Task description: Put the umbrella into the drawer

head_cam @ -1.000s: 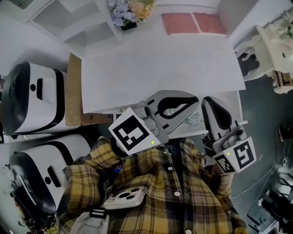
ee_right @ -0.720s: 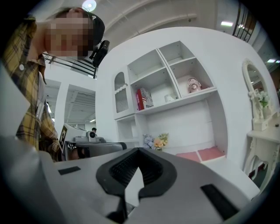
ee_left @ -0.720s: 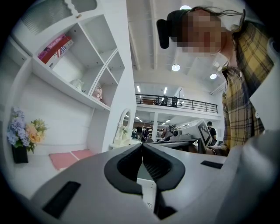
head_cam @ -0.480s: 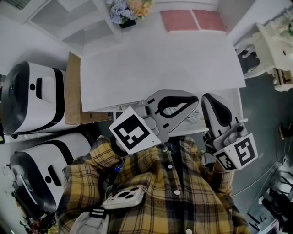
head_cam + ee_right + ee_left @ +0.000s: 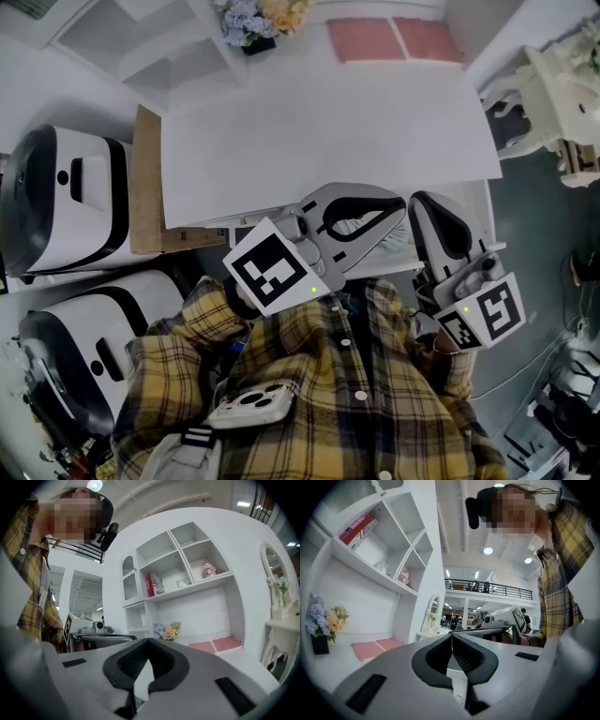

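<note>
Fig.: L gripper (image 5: 398, 208) & R gripper (image 5: 433, 206), jaws closed, empty, at desk (image 5: 328, 131) near edge; umbrella not in view, direction unknown.

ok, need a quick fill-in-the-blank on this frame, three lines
The left gripper and right gripper are both ___, with nothing between the jaws.
The flowers stand in a ___ vase.
The two mats at the back of the desk are ___.
Missing words: shut; black; pink.

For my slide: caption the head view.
Left hand-held gripper and right hand-held gripper, both shut, at a white desk with flowers.
</note>
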Motion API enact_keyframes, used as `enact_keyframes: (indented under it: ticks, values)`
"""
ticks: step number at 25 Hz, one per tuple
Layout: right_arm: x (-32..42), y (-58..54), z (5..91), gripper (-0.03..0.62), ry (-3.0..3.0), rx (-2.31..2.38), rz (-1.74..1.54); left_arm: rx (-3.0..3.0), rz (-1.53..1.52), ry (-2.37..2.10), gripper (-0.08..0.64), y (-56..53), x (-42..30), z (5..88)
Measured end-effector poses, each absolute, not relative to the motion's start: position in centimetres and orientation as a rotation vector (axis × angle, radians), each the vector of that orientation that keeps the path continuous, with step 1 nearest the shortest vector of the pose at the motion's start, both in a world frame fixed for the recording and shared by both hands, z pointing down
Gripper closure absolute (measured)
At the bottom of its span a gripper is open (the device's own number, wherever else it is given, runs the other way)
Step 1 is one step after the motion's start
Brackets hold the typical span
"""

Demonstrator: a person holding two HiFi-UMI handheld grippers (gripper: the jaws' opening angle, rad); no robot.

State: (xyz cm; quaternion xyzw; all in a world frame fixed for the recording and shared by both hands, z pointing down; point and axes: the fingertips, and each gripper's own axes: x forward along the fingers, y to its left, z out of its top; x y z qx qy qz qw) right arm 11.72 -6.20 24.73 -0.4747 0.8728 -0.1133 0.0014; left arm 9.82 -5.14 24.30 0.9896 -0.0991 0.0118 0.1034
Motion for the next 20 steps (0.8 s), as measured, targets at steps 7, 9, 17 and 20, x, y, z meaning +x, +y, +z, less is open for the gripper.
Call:
enact_keyframes:
  ticks: [7, 9, 17, 20]
  values:
    - [11.68, -6.06, 25.04, 0.576, 2.737, -1.494, -0.365, 2.925, 0.046, -0.280, 0.538, -4.78, 9.71, 24.72]
    - [11.67, -6.07, 25.07, 0.576, 2.738, -1.495, -0.369, 2.923, 0.049, -0.275, 0.538, -4.72, 9.67, 24.79]
    - [11.47, -6.03, 25.42, 0.576, 2.741, -1.488, -0.389, 2.924, 0.057, -0.256, 0.538, -4.59, 9.70, 25.01]
    - [11.33, -6.11, 25.36, 0.576, 2.740, -1.486, -0.390, 2.923, 0.055, -0.253, 0.538, -4.69, 9.63, 24.94]
